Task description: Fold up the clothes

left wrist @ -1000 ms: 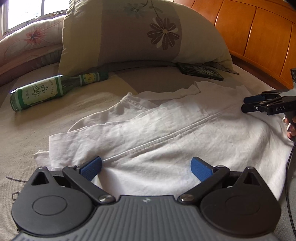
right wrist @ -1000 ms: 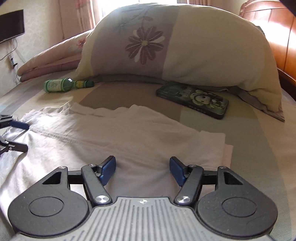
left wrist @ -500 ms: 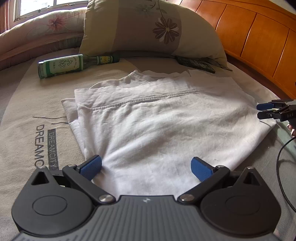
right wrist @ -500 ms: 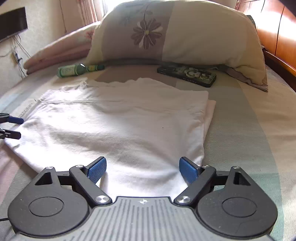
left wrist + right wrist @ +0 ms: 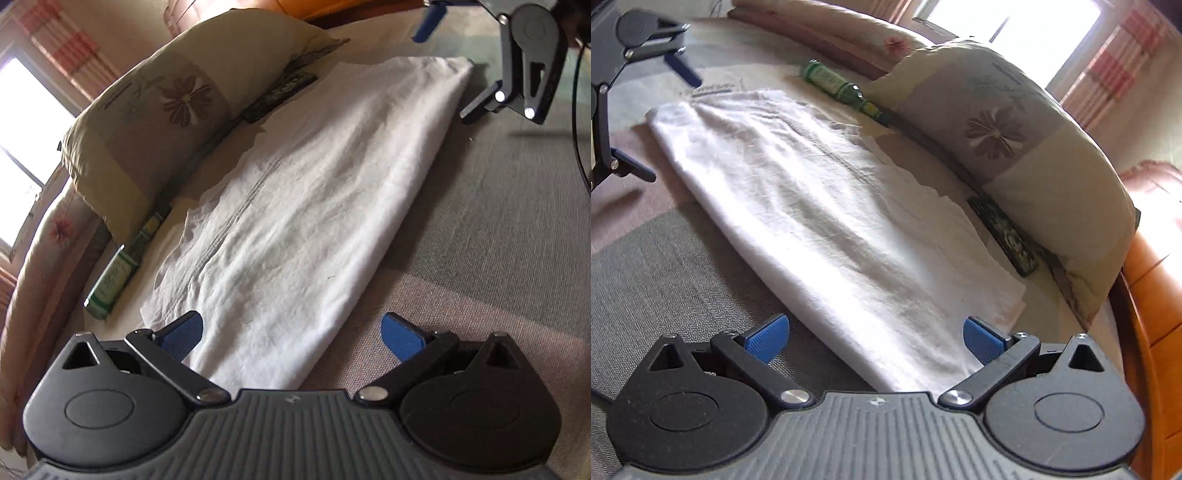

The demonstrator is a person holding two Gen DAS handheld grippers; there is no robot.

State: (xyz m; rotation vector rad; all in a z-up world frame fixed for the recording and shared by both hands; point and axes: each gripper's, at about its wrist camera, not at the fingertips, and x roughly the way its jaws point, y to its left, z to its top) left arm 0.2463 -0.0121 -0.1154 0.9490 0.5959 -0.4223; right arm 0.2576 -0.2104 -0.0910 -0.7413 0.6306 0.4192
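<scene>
Bed (image 5: 480,229) is carrying the white garment (image 5: 314,206), lying as a long flat band beside the pillow (image 5: 155,122). Left gripper (image 5: 291,334) and right gripper (image 5: 877,334) are hanging at opposite ends, jaws spread wide, holding nothing. Cloth looking soft, light, limp; end corners are offering the best hold.

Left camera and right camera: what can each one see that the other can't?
Only the left wrist view shows the right tongs from outside, open above the far end of the white garment. Only the right wrist view shows the left tongs from outside, also open, plus the printed lettering on the bed cover. Both show the garment lying folded, the green bottle, the flowered pillow and the phone.
</scene>
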